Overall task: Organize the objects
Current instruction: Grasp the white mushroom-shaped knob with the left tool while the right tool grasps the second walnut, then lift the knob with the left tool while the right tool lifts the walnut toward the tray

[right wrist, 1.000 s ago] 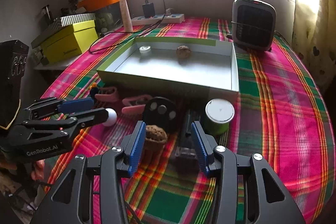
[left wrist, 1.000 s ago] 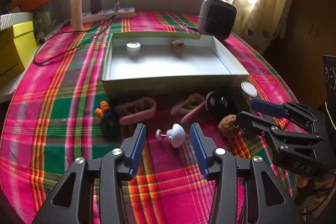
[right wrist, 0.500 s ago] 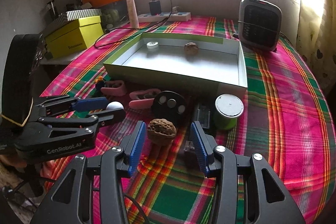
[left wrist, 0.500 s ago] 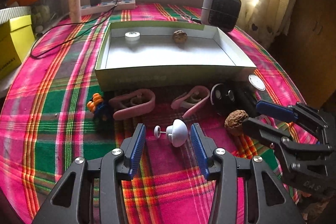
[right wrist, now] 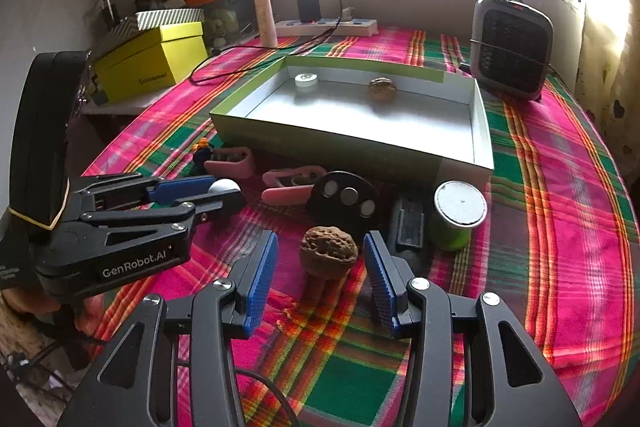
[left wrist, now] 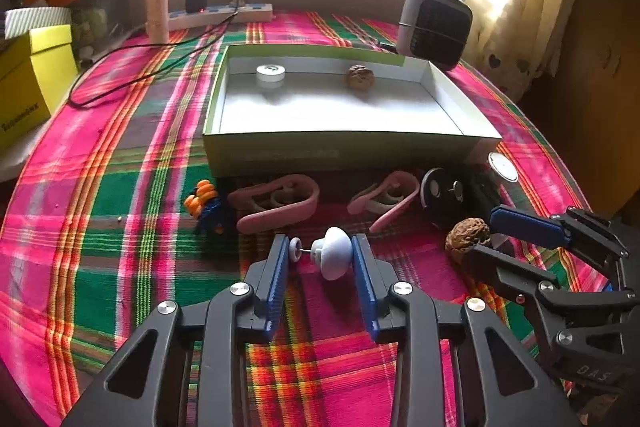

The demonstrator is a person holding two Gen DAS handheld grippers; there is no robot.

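knob half hidden behind left tongs

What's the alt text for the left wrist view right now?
The left tongs have just been closing and now touch both ends of a white mushroom-shaped knob on a plaid tablecloth. The right tongs straddle a walnut beside it, open. Behind stands an open box holding another walnut and a white disc.

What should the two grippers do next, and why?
Probably close the right gripper on the walnut: it sits between open jaws, untouched. The left gripper, whose jaws have just been closing, already pinches the white knob. Both can then go to the box.
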